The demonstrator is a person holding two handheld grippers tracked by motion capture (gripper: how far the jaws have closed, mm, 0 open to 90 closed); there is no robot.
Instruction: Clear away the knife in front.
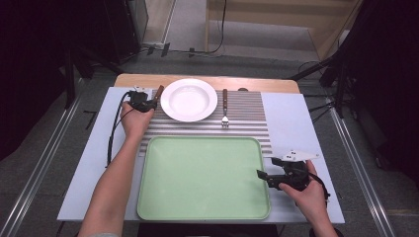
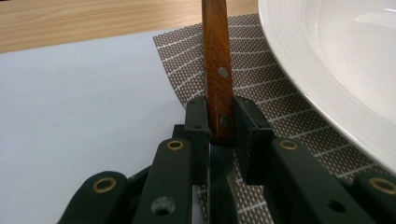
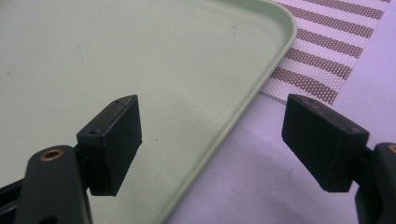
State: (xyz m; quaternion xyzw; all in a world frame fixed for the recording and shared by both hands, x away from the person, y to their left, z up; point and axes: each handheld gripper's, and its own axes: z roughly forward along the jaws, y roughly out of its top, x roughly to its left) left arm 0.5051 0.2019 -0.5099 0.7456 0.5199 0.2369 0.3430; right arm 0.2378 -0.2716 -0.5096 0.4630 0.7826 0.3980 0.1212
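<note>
A knife with a brown wooden handle [image 2: 217,70] lies on the striped placemat [image 2: 280,102] just left of the white plate [image 2: 336,56]. My left gripper [image 2: 219,123] is shut on the handle near its blade end, one pad on each side. From above, the left gripper [image 1: 143,104] sits at the placemat's far left corner, and the knife handle [image 1: 158,93] sticks out beyond it beside the plate [image 1: 188,99]. My right gripper [image 1: 262,175] rests open at the right edge of the green tray [image 1: 202,173]. Its jaws [image 3: 212,140] straddle the tray's rim with nothing between them.
A fork [image 1: 225,111] with a wooden handle lies right of the plate on the placemat [image 1: 247,123]. The green tray [image 3: 140,46] takes up the near middle of the table. Pale table surface [image 1: 291,118] lies to the right, a wooden strip behind.
</note>
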